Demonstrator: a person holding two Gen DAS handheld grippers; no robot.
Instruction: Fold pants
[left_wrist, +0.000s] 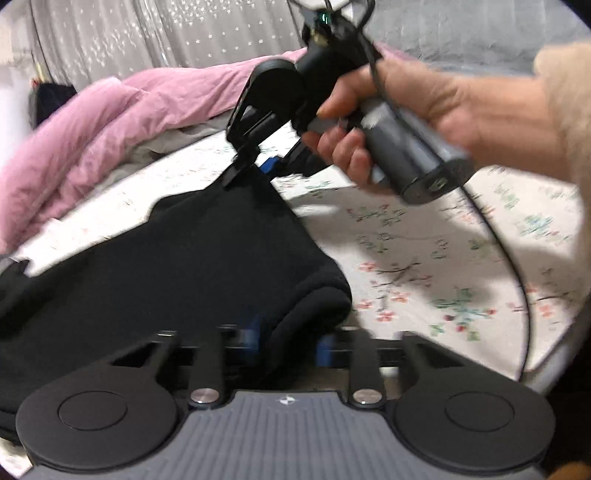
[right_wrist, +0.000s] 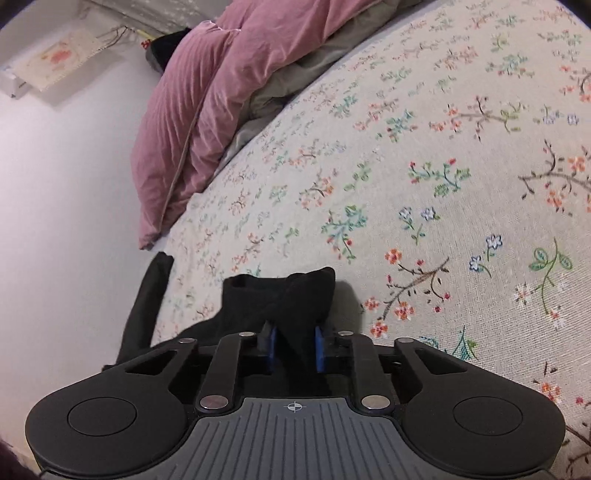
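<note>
While both tools hang over the bed, I have the black pants (left_wrist: 177, 266) pinched at two spots. My left gripper (left_wrist: 286, 338) is closed on a thick rolled edge of the pants, the cloth bulging between its blue pads (left_wrist: 255, 326) at the near side of the left view. My right gripper (right_wrist: 293, 349) is clamped on another bunch of the pants, blue pads (right_wrist: 320, 349) pressed against the fabric on both sides. From the left camera I see that right gripper (left_wrist: 240, 166) farther off, its tips biting a raised corner of the pants, with the right hand (left_wrist: 406, 110) wrapped round the handle and a black cable (left_wrist: 509, 266) trailing down on the right.

Pants are spread between the two grips, lifted at the far corner and draping down onto the floral sheet (right_wrist: 443, 166). In the right view a narrow black strip of them (right_wrist: 147, 295) hangs off the left edge of the bed. A pink quilt (right_wrist: 192, 110) lies bunched at the far left, over a grey blanket (right_wrist: 295, 81). Grey curtains (left_wrist: 129, 37) with small stars hang beyond. The left view is somewhat blurred.
</note>
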